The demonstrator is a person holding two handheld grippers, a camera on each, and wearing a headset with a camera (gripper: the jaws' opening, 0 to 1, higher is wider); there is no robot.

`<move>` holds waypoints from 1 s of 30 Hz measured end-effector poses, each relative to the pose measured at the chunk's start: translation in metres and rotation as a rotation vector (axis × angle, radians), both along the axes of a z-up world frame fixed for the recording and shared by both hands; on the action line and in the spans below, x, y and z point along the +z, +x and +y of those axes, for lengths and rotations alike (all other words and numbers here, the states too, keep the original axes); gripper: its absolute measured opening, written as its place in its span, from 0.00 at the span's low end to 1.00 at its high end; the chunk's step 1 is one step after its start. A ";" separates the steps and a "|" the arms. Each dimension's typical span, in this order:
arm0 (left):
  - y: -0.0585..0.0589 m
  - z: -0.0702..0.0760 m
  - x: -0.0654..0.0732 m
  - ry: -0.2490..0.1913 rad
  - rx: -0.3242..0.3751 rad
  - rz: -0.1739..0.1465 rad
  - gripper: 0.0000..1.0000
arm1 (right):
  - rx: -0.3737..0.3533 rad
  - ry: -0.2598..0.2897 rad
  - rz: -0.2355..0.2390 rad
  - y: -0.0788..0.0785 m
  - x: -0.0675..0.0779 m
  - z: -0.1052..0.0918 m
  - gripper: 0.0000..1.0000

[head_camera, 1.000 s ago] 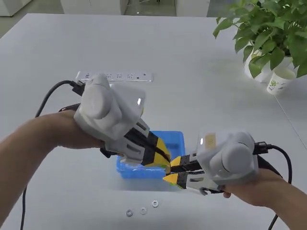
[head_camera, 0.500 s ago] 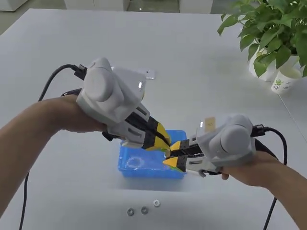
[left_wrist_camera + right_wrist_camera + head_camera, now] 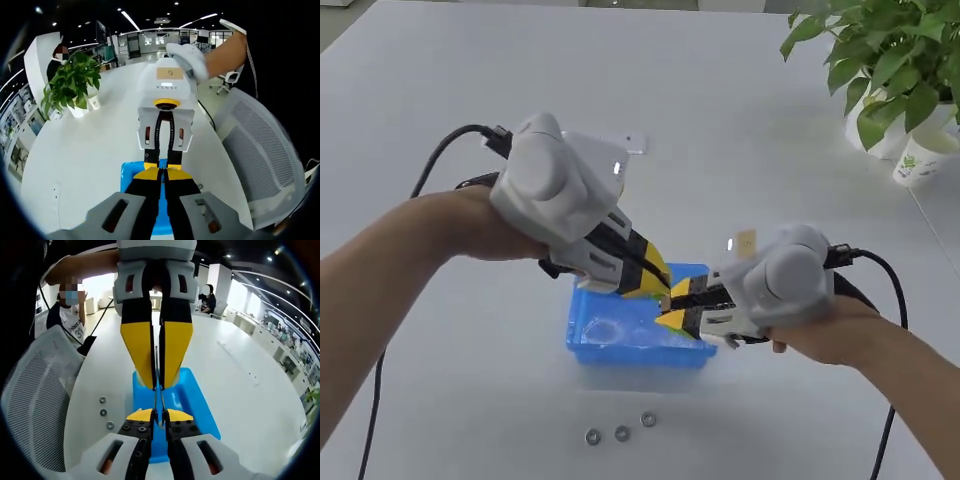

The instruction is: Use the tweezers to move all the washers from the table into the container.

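- Tweezers (image 3: pixel 158 401): thin sliver of bright metal, seen edge-on (little more than a line), running from between the yellow tips of the left gripper down between those of the right gripper, above the container.
- Left gripper (image 3: pixel 162 172): jaws pressed together on the tweezers, only a hairline between them. Black fingers, glossy yellow wedge tips, smooth rounded pale-grey shell, black cable at the rear.
- Right gripper (image 3: pixel 160 415): tip to tip with the left, same build, jaws drawn almost together about the same sliver (cannot tell whether actually pinching it).
- Container (image 3: pixel 620 353): shallow rectangular tray of glossy blue plastic, flat on the table, directly beneath both sets of tips.
- Washers (image 3: pixel 622 433): three small flat metal rings with open centres, in a short, slightly curved row on the bare table just in front of the container's near wall, apart from it.
- Table (image 3: pixel 770 180): smooth, matte, pale grey-white.
- Further out, at the far right: leafy green potted plant (image 3: pixel 880 60), and beside it a white paper cup (image 3: pixel 918 160) with green print.
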State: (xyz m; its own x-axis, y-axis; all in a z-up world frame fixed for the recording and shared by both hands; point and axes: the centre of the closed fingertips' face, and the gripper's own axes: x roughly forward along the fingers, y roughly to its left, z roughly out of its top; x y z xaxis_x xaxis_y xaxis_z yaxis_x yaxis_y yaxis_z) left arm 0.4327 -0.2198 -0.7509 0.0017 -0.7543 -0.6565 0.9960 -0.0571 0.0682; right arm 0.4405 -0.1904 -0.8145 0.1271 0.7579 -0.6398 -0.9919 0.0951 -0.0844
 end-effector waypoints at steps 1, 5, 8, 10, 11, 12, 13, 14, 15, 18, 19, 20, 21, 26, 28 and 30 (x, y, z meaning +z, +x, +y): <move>0.001 0.000 -0.002 0.002 0.001 0.001 0.05 | 0.001 -0.003 -0.001 0.001 -0.002 0.000 0.10; 0.004 0.000 -0.009 0.010 0.004 0.008 0.05 | -0.001 -0.003 0.023 0.004 -0.011 0.001 0.10; 0.005 0.000 -0.015 0.017 0.005 0.015 0.05 | 0.002 -0.010 0.035 0.004 -0.016 0.002 0.10; 0.006 0.000 -0.018 0.017 0.008 0.023 0.05 | 0.005 -0.016 0.039 0.004 -0.019 0.002 0.10; 0.007 0.000 -0.020 0.017 0.010 0.025 0.05 | 0.005 -0.020 0.040 0.004 -0.021 0.002 0.10; 0.007 0.000 -0.021 0.016 0.012 0.028 0.05 | 0.005 -0.023 0.043 0.005 -0.023 0.002 0.10; 0.008 0.000 -0.023 0.017 0.014 0.030 0.05 | 0.004 -0.025 0.048 0.006 -0.024 0.002 0.10; 0.008 0.000 -0.025 0.017 0.014 0.032 0.05 | 0.006 -0.028 0.052 0.006 -0.026 0.002 0.10; 0.008 0.000 -0.026 0.018 0.015 0.033 0.05 | 0.008 -0.032 0.055 0.006 -0.028 0.002 0.10; 0.009 -0.001 -0.031 0.019 0.018 0.037 0.05 | 0.013 -0.044 0.061 0.006 -0.032 0.001 0.10; 0.009 -0.001 -0.032 0.019 0.019 0.039 0.05 | 0.012 -0.048 0.066 0.006 -0.034 0.001 0.10; 0.009 -0.001 -0.033 0.019 0.020 0.039 0.05 | 0.013 -0.049 0.068 0.006 -0.035 0.001 0.10; 0.009 -0.001 -0.034 0.018 0.021 0.041 0.05 | 0.014 -0.052 0.068 0.006 -0.036 0.000 0.10; 0.010 -0.001 -0.039 0.021 0.024 0.043 0.06 | 0.021 -0.071 0.075 0.006 -0.042 -0.001 0.10; 0.009 -0.001 -0.040 0.021 0.024 0.044 0.06 | 0.022 -0.074 0.078 0.006 -0.043 -0.001 0.10; 0.009 -0.001 -0.041 0.021 0.024 0.045 0.06 | 0.025 -0.081 0.078 0.005 -0.044 -0.002 0.10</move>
